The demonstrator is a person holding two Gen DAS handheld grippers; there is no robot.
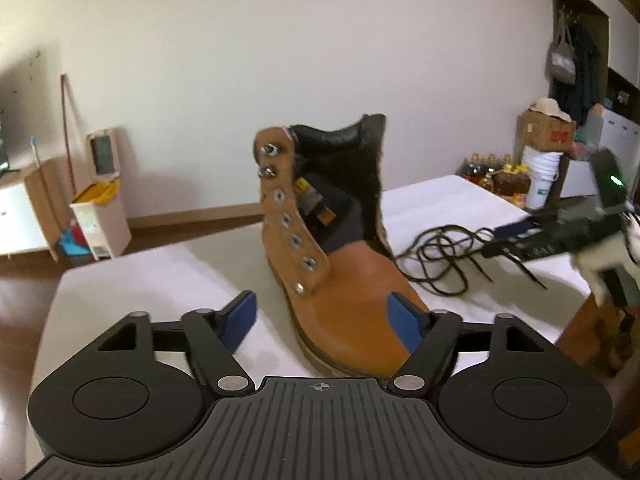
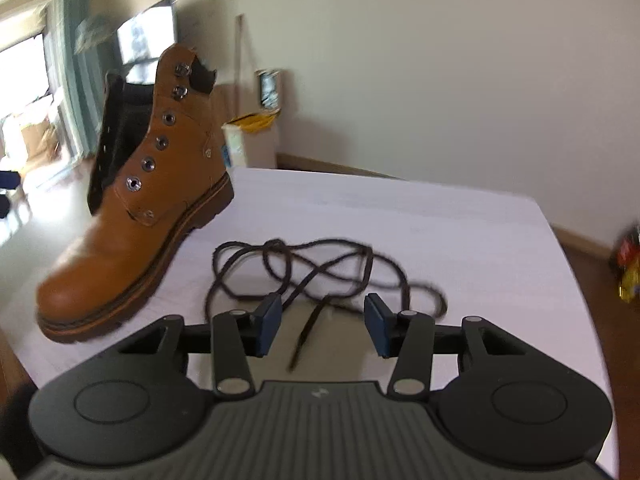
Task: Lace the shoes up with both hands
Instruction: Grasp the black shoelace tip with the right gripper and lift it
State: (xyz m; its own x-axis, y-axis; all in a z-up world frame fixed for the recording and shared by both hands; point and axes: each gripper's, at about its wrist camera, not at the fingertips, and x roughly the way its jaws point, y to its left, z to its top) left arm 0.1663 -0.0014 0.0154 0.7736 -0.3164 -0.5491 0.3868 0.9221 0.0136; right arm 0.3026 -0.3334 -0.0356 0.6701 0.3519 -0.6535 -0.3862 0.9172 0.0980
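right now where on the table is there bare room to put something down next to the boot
Bare cloth lies left of the boot, between it and the table edge, and behind the shoelace toward the far edge in the right wrist view. It is crowded right of the boot, where the loose shoelace sprawls and the right hand-held gripper hangs over one lace end.

Soft, even daylight fills both fisheye views; a bright window [image 2: 24,80] glares at left. Edges bend, with motion blur there
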